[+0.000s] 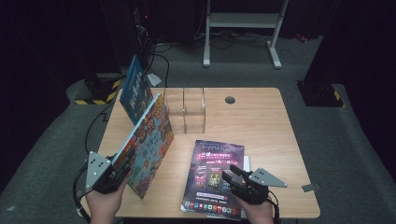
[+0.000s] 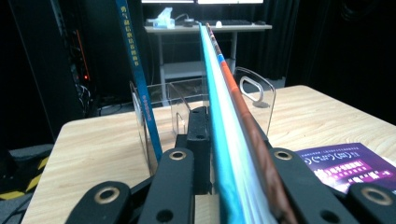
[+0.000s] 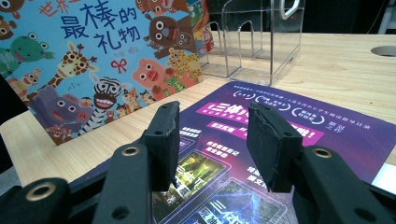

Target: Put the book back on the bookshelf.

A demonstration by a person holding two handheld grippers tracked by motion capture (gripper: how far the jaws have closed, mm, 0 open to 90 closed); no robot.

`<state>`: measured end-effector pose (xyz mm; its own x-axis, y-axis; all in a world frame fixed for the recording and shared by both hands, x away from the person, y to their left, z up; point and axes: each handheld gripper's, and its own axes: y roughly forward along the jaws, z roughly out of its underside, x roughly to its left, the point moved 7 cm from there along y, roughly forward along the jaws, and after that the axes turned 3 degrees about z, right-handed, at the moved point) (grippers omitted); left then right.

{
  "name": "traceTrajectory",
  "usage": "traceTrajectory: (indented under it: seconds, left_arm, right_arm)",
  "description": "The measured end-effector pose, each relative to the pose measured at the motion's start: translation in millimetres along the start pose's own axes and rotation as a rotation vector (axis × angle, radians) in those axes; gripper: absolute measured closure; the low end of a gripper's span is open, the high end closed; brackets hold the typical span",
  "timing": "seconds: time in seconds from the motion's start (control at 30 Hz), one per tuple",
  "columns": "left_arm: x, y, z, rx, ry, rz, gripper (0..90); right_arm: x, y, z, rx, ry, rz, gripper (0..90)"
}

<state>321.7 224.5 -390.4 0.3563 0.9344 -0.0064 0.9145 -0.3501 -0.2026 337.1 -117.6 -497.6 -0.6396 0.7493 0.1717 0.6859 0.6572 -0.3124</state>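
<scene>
We are in a lab or test room. Black curtains (image 1: pixel 56 37) hang all around, and the floor is grey carpet (image 1: pixel 345 140). Cables (image 1: pixel 161 63) run across it to dark gear with a small red light (image 2: pixel 85 77). Yellow and black warning tape (image 1: pixel 95 100) marks a base. Behind our wooden bench (image 1: pixel 261 121) we see a desk with a keyboard (image 2: pixel 231 22).

The picture book (image 1: pixel 148 147) with cartoon animals on its cover stands on its lower edge at the table's left side, tilted, its near corner pinched in the left gripper (image 1: pixel 122 170). Its bottom corner seems to touch the wood. The purple magazine (image 1: pixel 213 177) lies flat and face up near the front edge, under the right gripper (image 1: pixel 233 176).
</scene>
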Motion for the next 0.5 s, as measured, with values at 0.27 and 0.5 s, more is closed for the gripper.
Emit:
traceTrajectory:
  seconds: [0.27, 0.5]
  left_arm:
    - [-3.1, 1.9, -3.2, 0.030, 0.014, 0.026, 81.0]
    - [-0.3, 11.5, -19.2, 0.051, 0.010, 0.045, 81.2]
  right_arm:
    - [0.5, 1.1, 1.4, 0.004, -0.018, -0.014, 54.3]
    - [0.5, -1.0, -0.5, -0.005, -0.018, -0.014, 54.3]
